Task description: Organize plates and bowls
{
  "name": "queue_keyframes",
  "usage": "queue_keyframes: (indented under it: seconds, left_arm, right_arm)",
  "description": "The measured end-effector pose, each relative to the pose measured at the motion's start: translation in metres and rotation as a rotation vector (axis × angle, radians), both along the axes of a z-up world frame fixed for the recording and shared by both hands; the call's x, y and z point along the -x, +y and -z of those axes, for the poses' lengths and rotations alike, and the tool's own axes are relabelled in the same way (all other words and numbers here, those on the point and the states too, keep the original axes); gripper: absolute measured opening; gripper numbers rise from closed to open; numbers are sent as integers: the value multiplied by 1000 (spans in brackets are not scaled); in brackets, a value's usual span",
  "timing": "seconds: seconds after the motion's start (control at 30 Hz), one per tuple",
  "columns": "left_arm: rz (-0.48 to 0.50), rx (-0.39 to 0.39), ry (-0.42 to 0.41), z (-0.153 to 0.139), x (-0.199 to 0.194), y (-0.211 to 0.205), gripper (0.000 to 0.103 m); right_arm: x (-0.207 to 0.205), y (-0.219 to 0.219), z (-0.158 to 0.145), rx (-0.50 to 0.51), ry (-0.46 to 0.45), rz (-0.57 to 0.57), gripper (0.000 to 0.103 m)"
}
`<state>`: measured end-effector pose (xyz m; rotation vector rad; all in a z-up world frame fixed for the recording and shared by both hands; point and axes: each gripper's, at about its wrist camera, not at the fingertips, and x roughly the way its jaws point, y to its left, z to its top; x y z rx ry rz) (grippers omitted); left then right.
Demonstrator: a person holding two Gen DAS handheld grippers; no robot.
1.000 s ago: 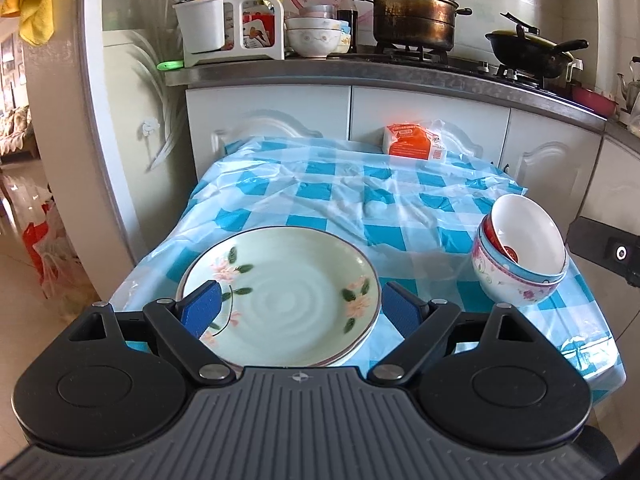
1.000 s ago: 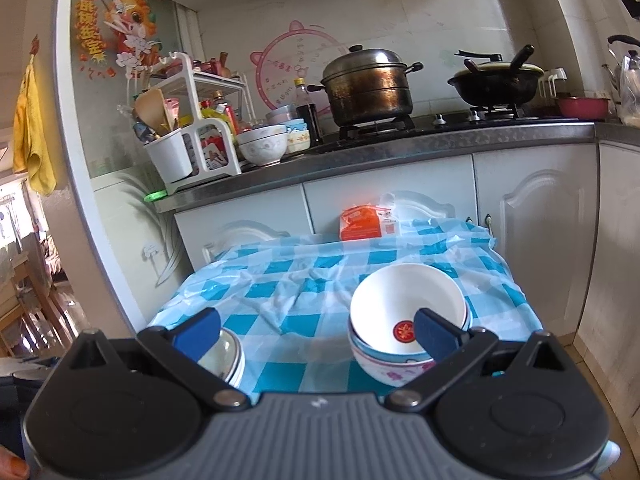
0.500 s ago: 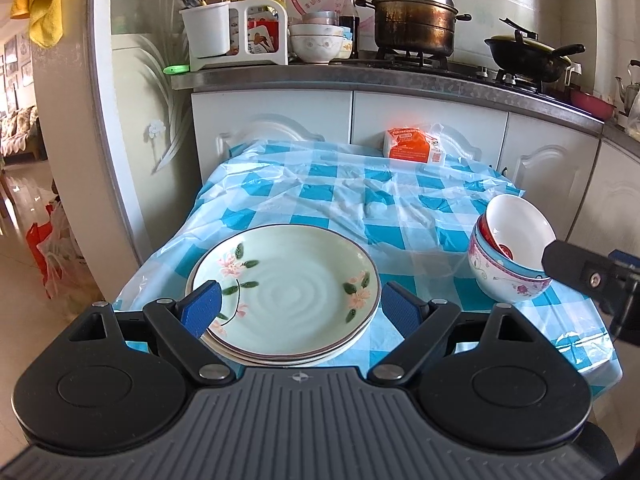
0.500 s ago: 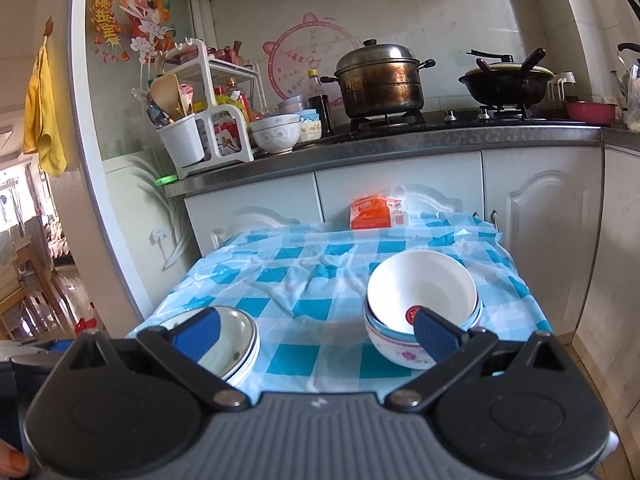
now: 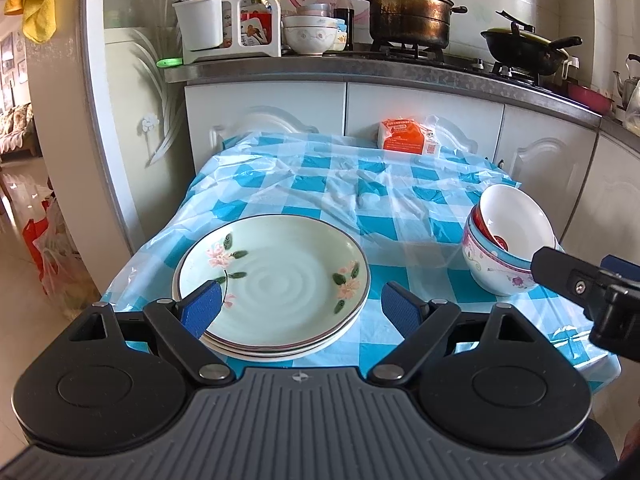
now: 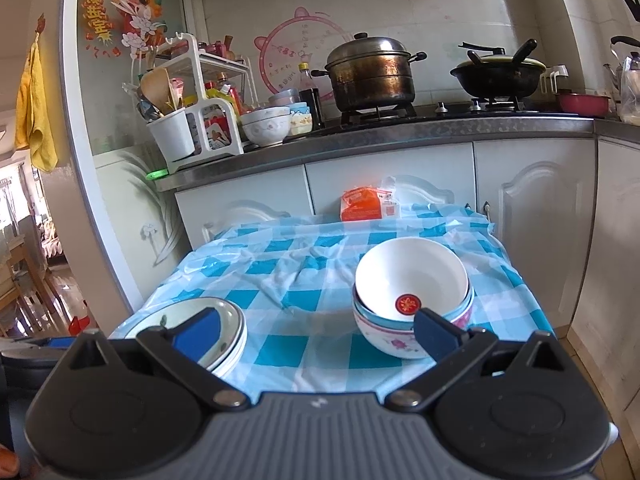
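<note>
A stack of flowered plates (image 5: 276, 280) sits at the near left of the blue-checked table (image 5: 360, 184); it also shows in the right wrist view (image 6: 224, 320). A stack of nested bowls (image 5: 504, 248), white one on top, stands at the near right, and shows in the right wrist view (image 6: 412, 300). My left gripper (image 5: 300, 308) is open and empty, just in front of the plates. My right gripper (image 6: 316, 332) is open and empty, in front of the table's near edge, its right finger before the bowls. The right gripper also shows at the left wrist view's right edge (image 5: 592, 284).
An orange packet (image 5: 404, 140) lies at the table's far edge against white cabinets. The counter behind holds a utensil rack (image 5: 224, 20), bowls (image 5: 310, 34), a steel pot (image 5: 408, 8) and a black wok (image 5: 524, 46). Floor drops off left of the table.
Both grippers have pulled back and risen from the table; plates and bowls look smaller and farther. The right gripper has come into the left wrist view at the right edge.
</note>
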<state>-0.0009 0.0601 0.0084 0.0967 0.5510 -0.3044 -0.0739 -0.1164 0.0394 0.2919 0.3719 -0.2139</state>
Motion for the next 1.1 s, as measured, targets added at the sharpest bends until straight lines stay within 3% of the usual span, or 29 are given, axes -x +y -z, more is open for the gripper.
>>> queue_keyframes:
  seconds: [1.1]
  left_arm:
    - [-8,-5,3,2,-5,-2,103]
  right_arm:
    - [0,-11,13,-40,7,10,102]
